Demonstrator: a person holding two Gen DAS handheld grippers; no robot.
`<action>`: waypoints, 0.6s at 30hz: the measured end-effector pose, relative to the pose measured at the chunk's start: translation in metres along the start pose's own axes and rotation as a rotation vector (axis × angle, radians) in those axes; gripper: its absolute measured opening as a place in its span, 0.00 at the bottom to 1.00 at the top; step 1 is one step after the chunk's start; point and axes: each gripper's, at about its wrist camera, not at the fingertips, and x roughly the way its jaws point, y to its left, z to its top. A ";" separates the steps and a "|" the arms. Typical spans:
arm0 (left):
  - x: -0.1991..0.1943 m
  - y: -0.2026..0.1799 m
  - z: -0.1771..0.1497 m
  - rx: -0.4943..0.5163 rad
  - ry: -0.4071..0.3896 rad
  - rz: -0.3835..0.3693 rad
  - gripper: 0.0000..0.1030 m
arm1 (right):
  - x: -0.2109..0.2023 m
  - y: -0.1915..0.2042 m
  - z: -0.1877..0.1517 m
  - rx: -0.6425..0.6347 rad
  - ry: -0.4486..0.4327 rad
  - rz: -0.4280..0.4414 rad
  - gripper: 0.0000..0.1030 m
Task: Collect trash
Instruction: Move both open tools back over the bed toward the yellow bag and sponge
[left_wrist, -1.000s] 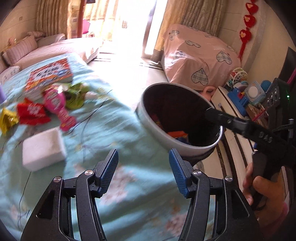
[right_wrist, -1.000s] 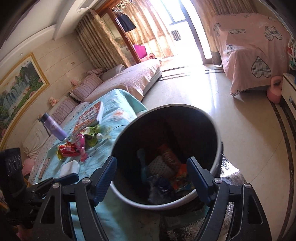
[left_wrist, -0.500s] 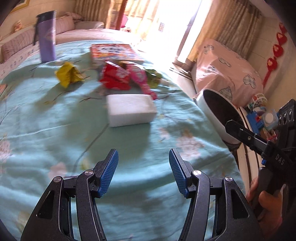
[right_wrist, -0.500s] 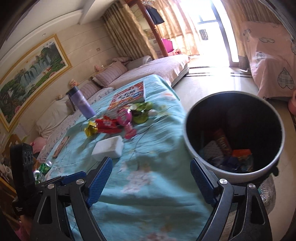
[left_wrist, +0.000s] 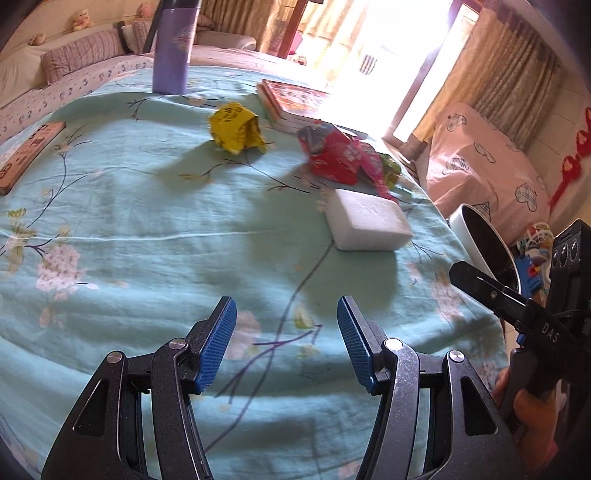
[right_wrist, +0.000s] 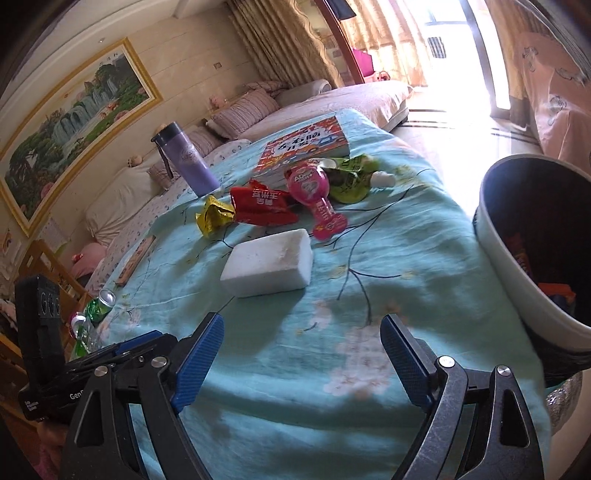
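**Wrappers on the cloth, both tongs empty above it**

Scattered across the far half of the turquoise floral tablecloth (right_wrist: 406, 258): a crumpled yellow wrapper (right_wrist: 214, 218), touching a red snack bag (right_wrist: 262, 205), then a pink pouch (right_wrist: 317, 199) lying partly over the red bag, and a green wrapper (right_wrist: 351, 181) just behind it. Nearer the cameras, a white foam block (right_wrist: 269, 262) lying flat, close to the pink pouch. Off the table's right edge, a white-rimmed trash bin (right_wrist: 517, 266) with dark inside, coloured packets already at the bottom.

Left gripper (left_wrist: 286, 339): jaws partly apart, nothing between the blue pads, bare cloth below. Right gripper (right_wrist: 301, 362): jaws spread wide, likewise empty, angled down over the near cloth, foam block just beyond.

Farther back: a picture book (right_wrist: 306, 147) behind the wrappers, a purple bottle (right_wrist: 188, 162) standing upright, a wooden board (right_wrist: 136, 258) at the left edge, sofa cushions (right_wrist: 243, 110) and a framed landscape (right_wrist: 74, 129) on the wall.
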 end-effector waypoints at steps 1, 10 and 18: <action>0.000 0.003 0.001 -0.001 0.000 0.004 0.56 | 0.003 0.001 0.002 0.007 0.004 0.001 0.86; 0.009 0.020 0.023 0.002 -0.007 0.043 0.56 | 0.019 0.004 0.017 0.026 -0.006 0.019 0.85; 0.028 0.030 0.054 0.017 -0.002 0.075 0.56 | 0.039 0.012 0.022 -0.011 0.042 0.046 0.85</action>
